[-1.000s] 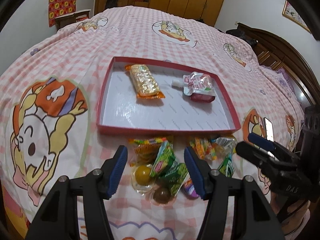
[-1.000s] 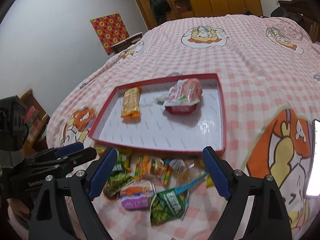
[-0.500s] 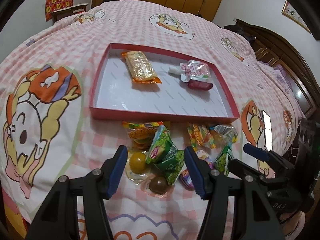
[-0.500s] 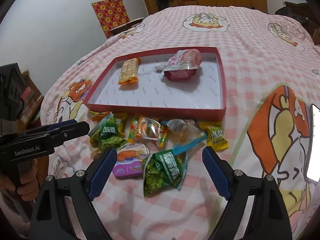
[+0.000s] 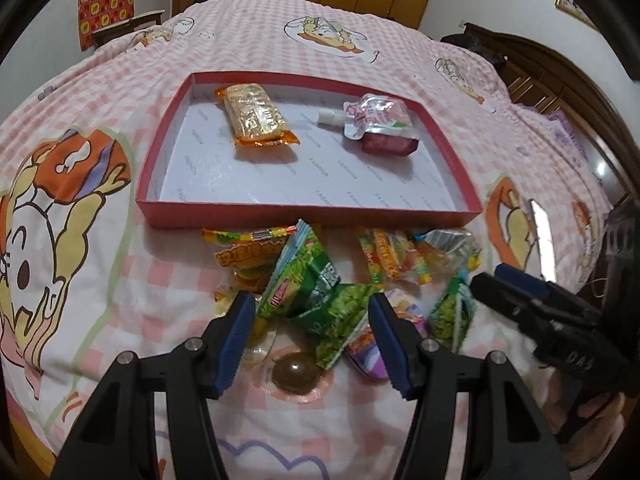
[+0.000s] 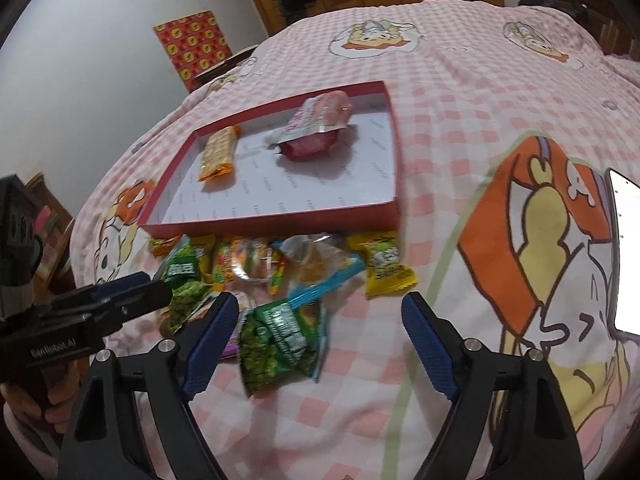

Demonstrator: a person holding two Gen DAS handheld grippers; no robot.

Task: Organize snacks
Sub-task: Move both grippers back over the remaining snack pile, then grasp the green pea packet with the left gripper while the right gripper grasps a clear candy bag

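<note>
A red tray [image 5: 304, 216] on the pink checked bed holds an orange-gold cracker packet [image 5: 256, 114] and a pink jelly pouch [image 5: 376, 116]. Several loose snacks are piled in front of it. My left gripper [image 5: 312, 336] is open low over the pile, with green packets [image 5: 308, 280] lying between its fingers and a brown jelly cup [image 5: 296, 372] just below. My right gripper [image 6: 320, 340] is open wider and its jaws are closing. A green pea packet [image 6: 280, 340] lies between them, and the pads do not press on it. A yellow packet [image 6: 384, 264] lies beyond its right finger.
A lit phone [image 6: 626, 248] lies on the bed to the right of the pile. The left gripper's body [image 6: 80, 320] sits close beside my right gripper's left finger. Wooden wardrobes and a headboard stand beyond the bed.
Both grippers have come down and closer to the snack pile, which now fills the space between their fingers. The right gripper's fingers stand a little narrower.
</note>
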